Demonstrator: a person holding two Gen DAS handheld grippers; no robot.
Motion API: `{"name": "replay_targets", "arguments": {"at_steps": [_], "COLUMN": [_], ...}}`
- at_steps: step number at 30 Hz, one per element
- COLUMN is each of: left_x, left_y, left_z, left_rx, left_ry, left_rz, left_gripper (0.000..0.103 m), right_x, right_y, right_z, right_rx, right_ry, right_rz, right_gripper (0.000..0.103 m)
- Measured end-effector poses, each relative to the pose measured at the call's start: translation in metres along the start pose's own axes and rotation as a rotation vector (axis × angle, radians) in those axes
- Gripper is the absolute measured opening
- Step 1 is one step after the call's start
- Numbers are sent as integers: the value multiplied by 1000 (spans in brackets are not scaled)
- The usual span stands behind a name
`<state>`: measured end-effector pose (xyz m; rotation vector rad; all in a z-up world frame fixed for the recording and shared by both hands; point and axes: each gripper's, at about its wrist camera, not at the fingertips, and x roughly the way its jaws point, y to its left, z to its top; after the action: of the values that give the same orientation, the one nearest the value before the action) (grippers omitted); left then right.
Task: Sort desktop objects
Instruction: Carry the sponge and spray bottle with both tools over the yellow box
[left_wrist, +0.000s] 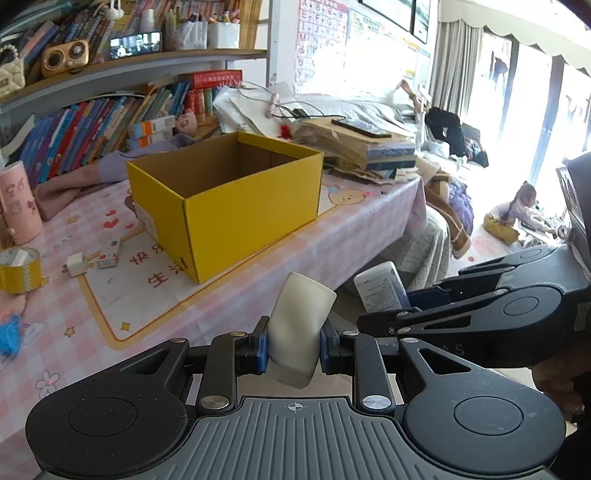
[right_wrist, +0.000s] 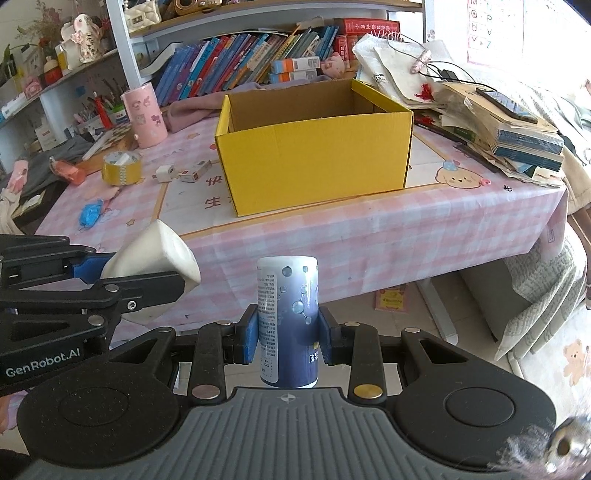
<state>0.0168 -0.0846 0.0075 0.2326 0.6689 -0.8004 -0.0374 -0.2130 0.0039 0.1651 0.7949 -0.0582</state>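
Transport, that's the step I judge I'm in: both tongs are loaded and hanging off the near edge of the table (right_wrist: 424, 236), short of the yellow box (right_wrist: 314, 151). My left gripper (left_wrist: 292, 349) has its fingers closed snugly on a white bottle (left_wrist: 297, 325), pads pressing both flanks. My right gripper (right_wrist: 288, 334) is clamped the same way around a blue bottle (right_wrist: 288, 317), blue pads hugging its lower half.

The white bottle looks plain, off-white and matte, a flattened rounded shape with no label I can make out; it leans a little in the grip. The blue bottle is a straight cylinder, upright, dark blue wrap with bubble and molecule graphics, a white panel of fine print down one side and a white top.

The box sits open in the middle of the pink checked tablecloth (right_wrist: 480, 206), brown cardboard inside, and what I can see of it holds nothing, though its floor is mostly hidden. Left on the cloth, well apart from the box, are a tape roll (right_wrist: 122, 168) and a white charger plug (right_wrist: 165, 172).

Next move, as I read it: carry each bottle forward and up over the front wall, one at a time so the two rigs don't collide, then let go above the opening.
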Motion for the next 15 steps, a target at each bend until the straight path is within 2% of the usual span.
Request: {"name": "replay_targets", "arguments": {"at_steps": [7, 15], "left_x": [10, 14], "left_y": [4, 8], "left_z": [4, 8], "left_rx": [3, 17], "left_ry": [15, 6], "left_rz": [-9, 2], "left_gripper": [23, 23], "right_x": [9, 19], "right_y": [-6, -3], "right_z": [4, 12], "right_rx": [25, -2], "right_ry": [19, 20], "right_rz": [3, 18], "right_gripper": [30, 30]}}
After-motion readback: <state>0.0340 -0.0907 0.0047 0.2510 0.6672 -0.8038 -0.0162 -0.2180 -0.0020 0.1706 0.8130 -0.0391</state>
